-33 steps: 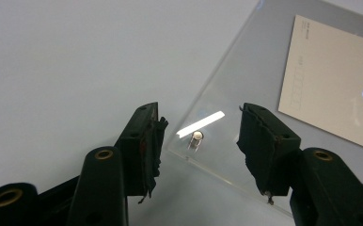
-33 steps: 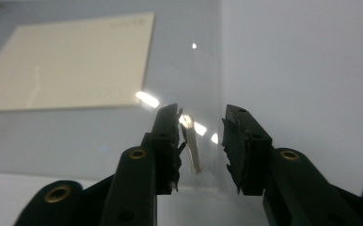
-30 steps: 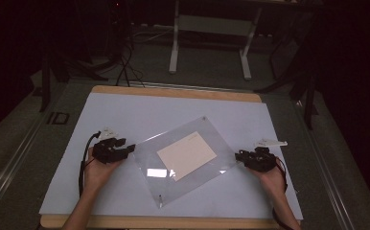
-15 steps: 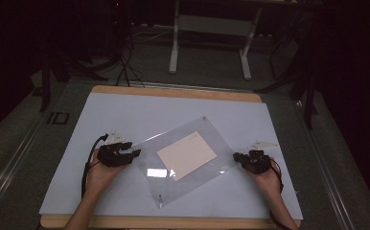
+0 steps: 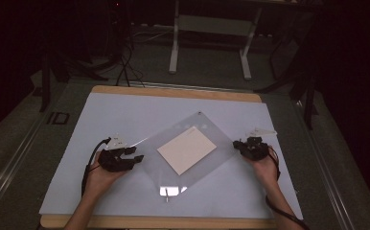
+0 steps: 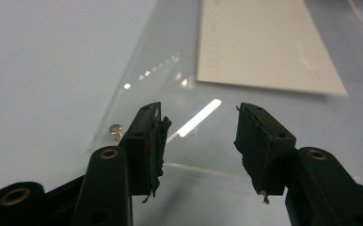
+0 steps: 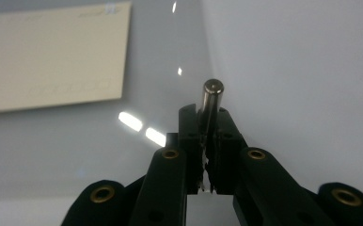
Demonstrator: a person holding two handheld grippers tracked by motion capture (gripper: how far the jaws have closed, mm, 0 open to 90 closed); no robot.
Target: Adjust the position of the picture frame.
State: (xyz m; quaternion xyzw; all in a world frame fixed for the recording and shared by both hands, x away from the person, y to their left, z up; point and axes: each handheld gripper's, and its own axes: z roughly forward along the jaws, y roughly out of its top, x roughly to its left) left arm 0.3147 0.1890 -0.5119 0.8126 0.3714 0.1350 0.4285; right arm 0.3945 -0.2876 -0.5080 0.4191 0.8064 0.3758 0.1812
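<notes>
The right gripper (image 7: 207, 129) is clamped on a short metal pin (image 7: 211, 101) at the right corner of the clear plastic sleeve (image 5: 173, 167), probably to anchor it. The left gripper (image 6: 199, 136) stands apart over the sleeve's left edge, seemingly ready to pinch it. A cream paper card (image 5: 187, 149) lies inside the sleeve, mid-way across the white table mat (image 5: 125, 110).

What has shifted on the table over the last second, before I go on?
The left tongs crept in toward the left corner of the clear sleeve, jaws open. The right tongs edged inward to the sleeve's right corner and are shut on a small metal pin. The sleeve and the cream card inside it stayed as they were on the white mat.
</notes>
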